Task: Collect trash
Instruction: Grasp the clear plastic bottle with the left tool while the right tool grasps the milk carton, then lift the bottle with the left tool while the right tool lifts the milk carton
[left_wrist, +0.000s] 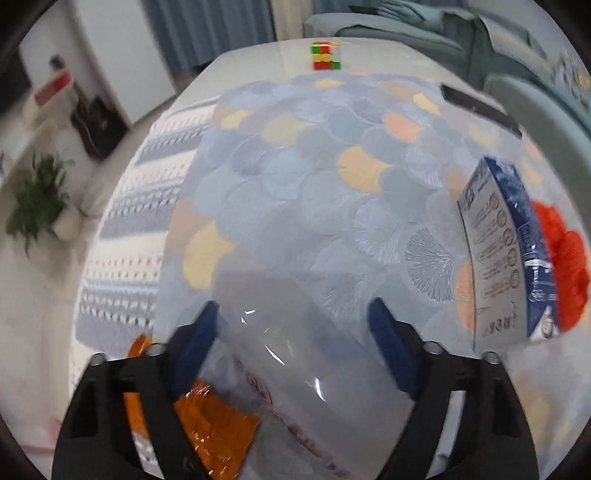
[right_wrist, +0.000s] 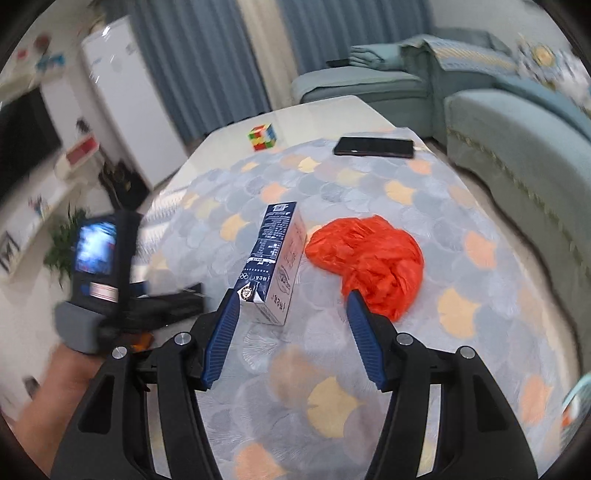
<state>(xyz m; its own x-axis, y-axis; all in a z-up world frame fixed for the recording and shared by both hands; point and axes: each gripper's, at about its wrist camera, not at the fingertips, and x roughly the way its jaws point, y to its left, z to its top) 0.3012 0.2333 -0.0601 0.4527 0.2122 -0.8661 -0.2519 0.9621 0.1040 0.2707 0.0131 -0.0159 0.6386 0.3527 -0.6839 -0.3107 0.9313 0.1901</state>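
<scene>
A tabletop (right_wrist: 480, 229) covered by a cloth with a pale blue, yellow and peach fan pattern is filling both views. Near the middle, a blue and white carton (right_wrist: 275, 258) is lying on its side, pointing away from the right camera. Just beside it, on its right, a crumpled red plastic bag (right_wrist: 373, 258) is sitting on the cloth, apparently touching the carton's far end.

The right gripper (right_wrist: 291, 332) is hovering just short of the carton, its blue fingers (right_wrist: 221, 339) spread wide and holding nothing. The carton's near end is sitting close to the left finger.

The left gripper (left_wrist: 291, 350) is hanging over the near left edge of the cloth, its fingers (left_wrist: 391, 347) also wide apart. A clear plastic wrapper (left_wrist: 314, 387) is lying between them; whether it is touching either finger cannot be told. An orange wrapper (left_wrist: 214, 424) is showing beside and under the left finger. From this view the carton (left_wrist: 502, 251) and red bag (left_wrist: 565, 258) are sitting at the far right.

At the far end, a puzzle cube (right_wrist: 263, 136) and a dark phone (right_wrist: 373, 147) are resting well apart from the trash.
</scene>
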